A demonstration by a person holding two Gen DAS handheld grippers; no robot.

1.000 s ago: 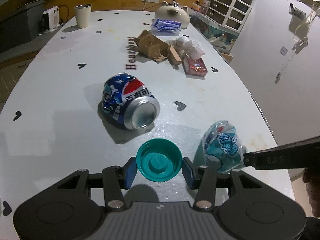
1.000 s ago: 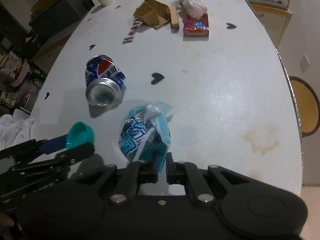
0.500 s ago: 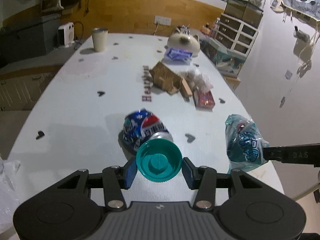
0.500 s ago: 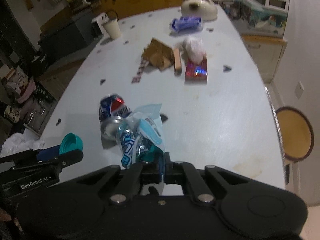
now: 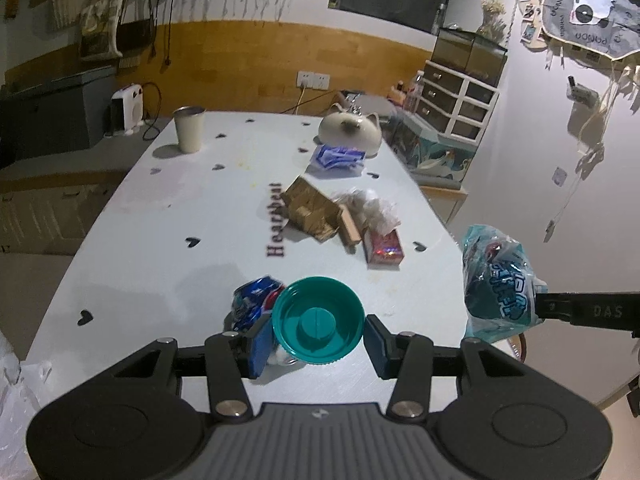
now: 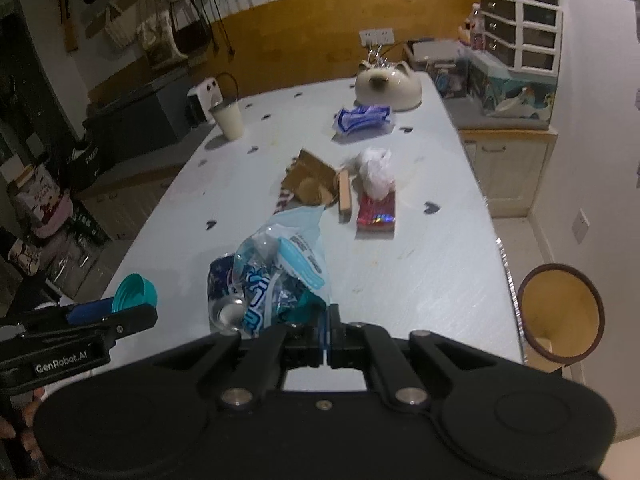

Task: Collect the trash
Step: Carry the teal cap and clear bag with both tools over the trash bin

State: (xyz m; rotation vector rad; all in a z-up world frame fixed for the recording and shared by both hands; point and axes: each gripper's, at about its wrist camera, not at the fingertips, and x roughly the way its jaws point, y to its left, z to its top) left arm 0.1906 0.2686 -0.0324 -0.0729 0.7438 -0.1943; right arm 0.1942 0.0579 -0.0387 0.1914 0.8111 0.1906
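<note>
My left gripper (image 5: 318, 334) is shut on a teal plastic lid (image 5: 318, 322), held above the white table (image 5: 168, 264). In the right wrist view the same lid (image 6: 134, 292) shows at the left edge. My right gripper (image 6: 326, 338) is shut on a crumpled blue-and-white snack wrapper (image 6: 276, 276), which hangs in the air; the wrapper (image 5: 498, 284) also appears at the right of the left wrist view. A crushed blue soda can (image 5: 254, 300) lies on the table below, partly hidden behind the lid.
Farther along the table lie torn cardboard (image 5: 310, 208), a wooden block (image 5: 347, 226), a crumpled clear wrapper (image 5: 370, 206), a red packet (image 5: 382, 246), a blue pouch (image 5: 338, 158), a cream cup (image 5: 189, 128) and a cat-shaped pot (image 5: 352, 130). A round stool (image 6: 560, 312) stands right of the table.
Both grippers have risen off the table with their loads, the lid and the wrapper. The views tilted up, so the far wall and more of the table show. The can stayed put.
</note>
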